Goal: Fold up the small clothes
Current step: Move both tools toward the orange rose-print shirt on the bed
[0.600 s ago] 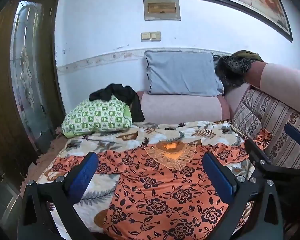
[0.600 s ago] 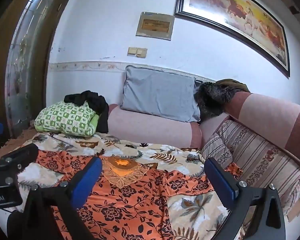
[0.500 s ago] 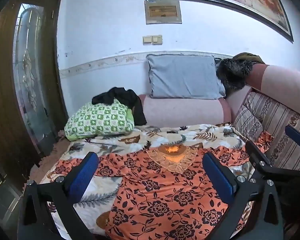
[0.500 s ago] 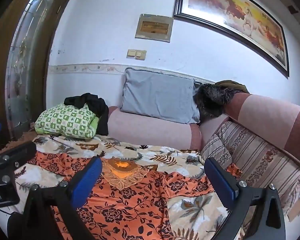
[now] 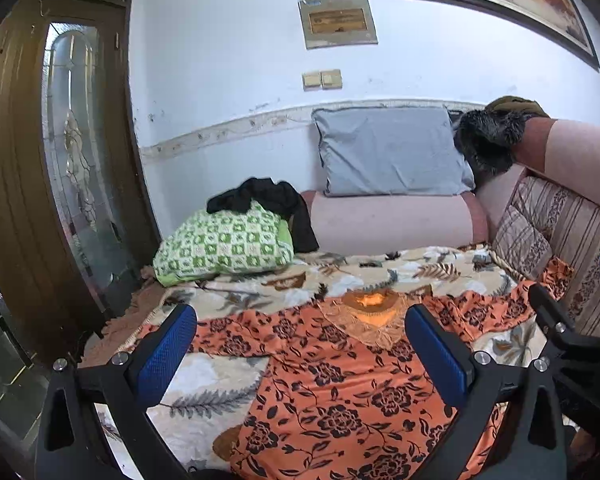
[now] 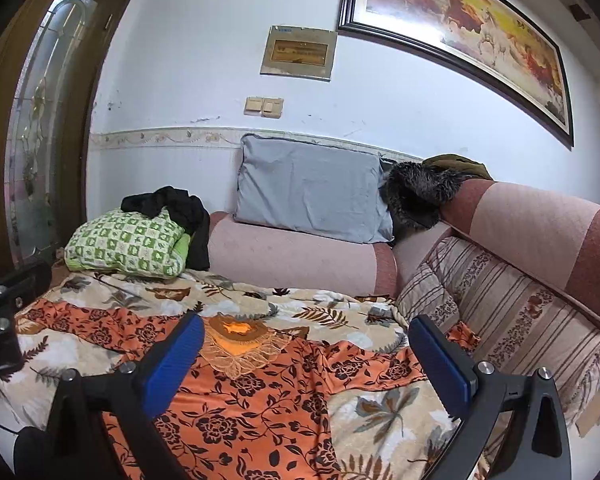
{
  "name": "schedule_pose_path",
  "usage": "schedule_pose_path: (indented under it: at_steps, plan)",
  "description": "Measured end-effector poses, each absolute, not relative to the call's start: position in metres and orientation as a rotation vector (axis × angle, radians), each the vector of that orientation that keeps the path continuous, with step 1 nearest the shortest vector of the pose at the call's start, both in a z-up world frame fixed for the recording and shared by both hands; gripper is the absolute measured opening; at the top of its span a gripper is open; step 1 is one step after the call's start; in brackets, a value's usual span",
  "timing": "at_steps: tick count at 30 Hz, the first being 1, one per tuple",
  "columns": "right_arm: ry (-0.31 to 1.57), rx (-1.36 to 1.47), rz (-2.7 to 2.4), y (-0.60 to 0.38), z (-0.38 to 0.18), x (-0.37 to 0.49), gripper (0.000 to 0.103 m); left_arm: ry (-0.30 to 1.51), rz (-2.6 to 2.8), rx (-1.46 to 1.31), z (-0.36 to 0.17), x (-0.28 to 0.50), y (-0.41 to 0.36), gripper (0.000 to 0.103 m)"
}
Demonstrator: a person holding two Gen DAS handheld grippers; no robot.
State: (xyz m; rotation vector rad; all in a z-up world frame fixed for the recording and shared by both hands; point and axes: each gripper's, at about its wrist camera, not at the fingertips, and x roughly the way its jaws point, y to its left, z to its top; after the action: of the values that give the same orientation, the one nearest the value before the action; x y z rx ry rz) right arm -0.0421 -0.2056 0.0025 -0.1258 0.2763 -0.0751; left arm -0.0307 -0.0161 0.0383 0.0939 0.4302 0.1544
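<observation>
An orange top with black flowers (image 5: 340, 392) (image 6: 260, 408) lies spread flat on a leaf-patterned blanket (image 5: 220, 396) (image 6: 380, 412), its lace neckline (image 5: 370, 312) (image 6: 236, 344) toward the sofa back and both sleeves stretched sideways. My left gripper (image 5: 300, 344) hovers above the top's chest, jaws wide open, nothing between the blue pads (image 5: 168, 348). My right gripper (image 6: 306, 354) hangs over the top's right shoulder, also wide open and holding nothing. Each gripper shows at the edge of the other's view.
A green checked bundle (image 5: 224, 244) with a black garment (image 5: 276, 204) sits at the back left. A grey pillow (image 5: 392, 152) leans on the wall above a pink bolster (image 5: 392, 224). A striped sofa back (image 6: 520, 320) lines the right side; a wooden door (image 5: 40, 184) stands left.
Both views have tilted slightly upward and drawn back a little, so the top sits lower in frame. Both grippers stay open and the garment has not moved.
</observation>
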Motion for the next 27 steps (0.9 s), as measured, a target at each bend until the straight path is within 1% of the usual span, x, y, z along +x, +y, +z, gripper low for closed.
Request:
schedule_pose_path:
  at_steps: [8, 14, 19, 24, 27]
  plan:
    - [0.307, -0.117, -0.097, -0.216, -0.005, -0.043, 0.103, 0.484, 0.164, 0.101, 0.022, -0.032, -0.015, 0.103]
    - [0.37, -0.089, -0.073, -0.215, -0.016, -0.06, 0.103, 0.539, 0.161, 0.134, 0.001, -0.059, -0.007, 0.103]
    - [0.473, -0.108, -0.028, -0.197, -0.045, -0.081, 0.103, 0.633, 0.136, 0.138, -0.023, -0.078, 0.003, 0.103]
    - [0.518, -0.156, 0.001, -0.177, -0.071, -0.099, 0.103, 0.641, 0.161, 0.132, -0.032, -0.09, 0.014, 0.103]
    - [0.532, -0.169, 0.009, -0.169, -0.073, -0.102, 0.103, 0.63, 0.172, 0.117, -0.029, -0.096, 0.02, 0.103]
